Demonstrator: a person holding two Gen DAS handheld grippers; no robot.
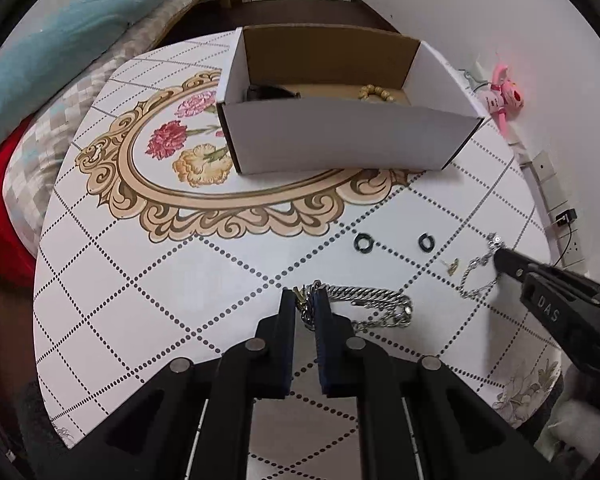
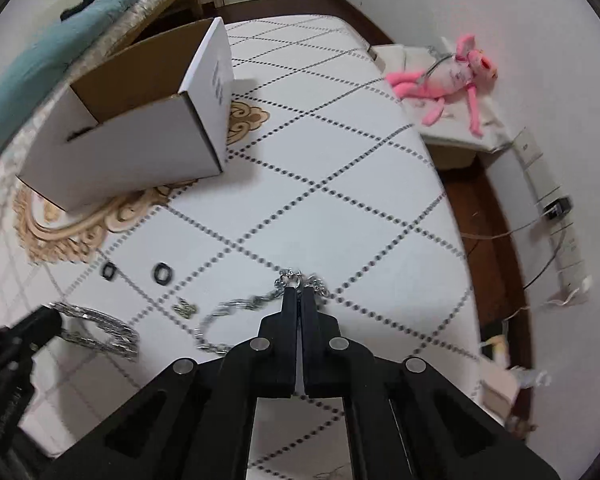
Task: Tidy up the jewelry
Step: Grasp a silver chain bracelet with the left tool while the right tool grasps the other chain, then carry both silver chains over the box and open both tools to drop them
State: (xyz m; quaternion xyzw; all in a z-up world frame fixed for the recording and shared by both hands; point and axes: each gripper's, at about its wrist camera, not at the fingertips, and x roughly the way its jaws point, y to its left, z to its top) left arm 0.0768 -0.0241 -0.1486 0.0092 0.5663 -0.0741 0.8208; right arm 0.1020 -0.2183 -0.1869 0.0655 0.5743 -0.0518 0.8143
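- Left gripper (image 1: 305, 300) clenched on one end of the heavy curb chain (image 1: 374, 306), down at the counter (image 1: 180, 280); links caught between the blue-padded fingers (image 1: 322, 308), a small gold clasp showing at the tips.
- Remainder of that heavy chain trailing rightward from the left fingers, doubled back on itself, flat on the counter.
- Right gripper (image 2: 299, 294) clenched on the thin silver chain (image 2: 224, 316) near its ring end; finger tips pressed together with only the fine links between.
- Thin chain curling back from the right fingers toward the camera and to the left, slack loop lying on the counter, somewhat blurred.
- Cardboard box (image 1: 340, 136) taken as landmark: open-topped, on the floral medallion, a beaded bracelet (image 1: 374, 92) and a dark item already inside.
- Both chains on the near side of the box, well apart from its front wall; heavy chain more squarely in front of it, thin chain off toward its right corner.
- Judged next: lift and carry away from the camera, over the near wall; left hand the better placed.
- Two dark rings (image 1: 364, 242) and a small gold earring (image 1: 452, 266) between chains and box, untouched.
- Risk judged: dangling slack snagging the box rim.
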